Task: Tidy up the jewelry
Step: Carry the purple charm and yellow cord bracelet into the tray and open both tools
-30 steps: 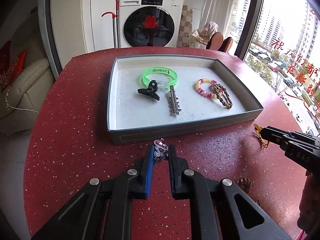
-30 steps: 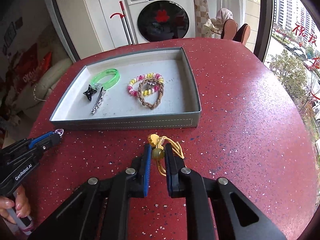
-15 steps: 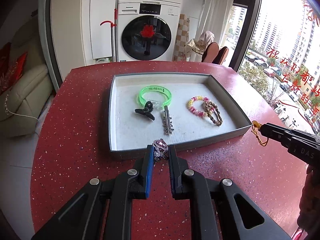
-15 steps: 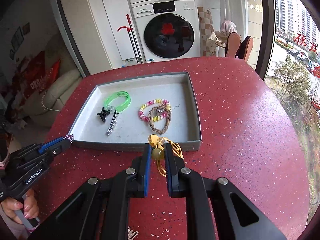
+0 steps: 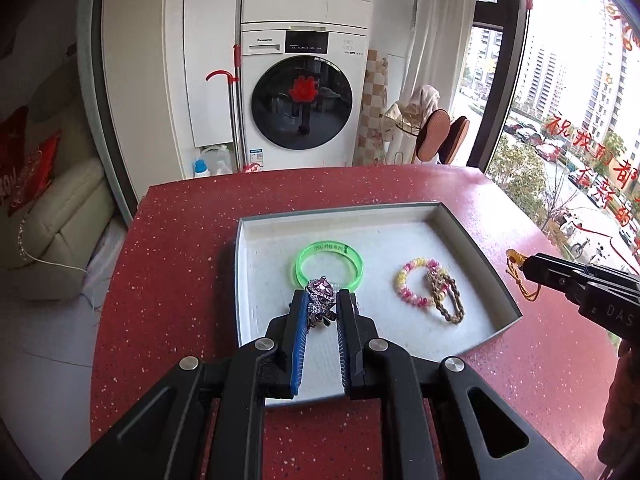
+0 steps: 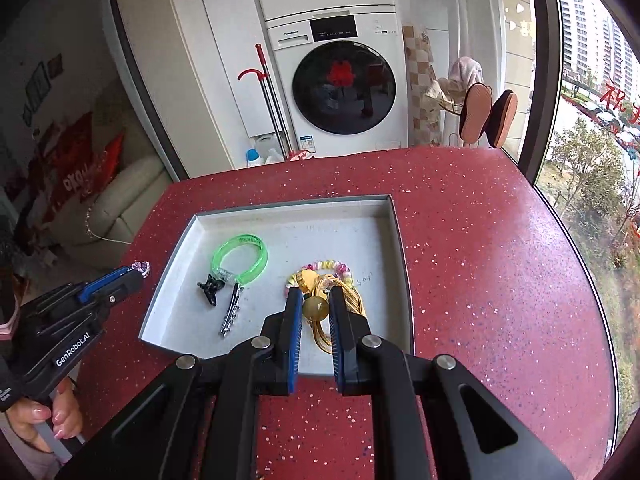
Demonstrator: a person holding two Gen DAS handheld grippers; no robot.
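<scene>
My left gripper [image 5: 320,300] is shut on a pink-stoned silver jewel [image 5: 320,298] and hangs above the grey tray [image 5: 478,240]. My right gripper [image 6: 314,300] is shut on a yellow cord bracelet with an amber bead [image 6: 315,307], also raised over the tray [image 6: 402,248]. On the tray floor lie a green bangle [image 5: 330,262], a pink-and-yellow bead bracelet [image 5: 416,280] and a brown braided bracelet [image 5: 446,300]. The right wrist view also shows a black claw clip [image 6: 210,288] and a silver hair clip [image 6: 231,314].
The tray sits on a red speckled round table [image 5: 168,260]. A hand [image 6: 48,416] grips the left gripper's handle at the table's left edge. Beyond the table stand a washing machine [image 5: 302,96], a cream sofa [image 5: 52,232] and a large window [image 5: 572,120].
Both grippers have risen from the tabletop and moved forward over the tray, each still carrying its piece. The tray's contents have not moved.
</scene>
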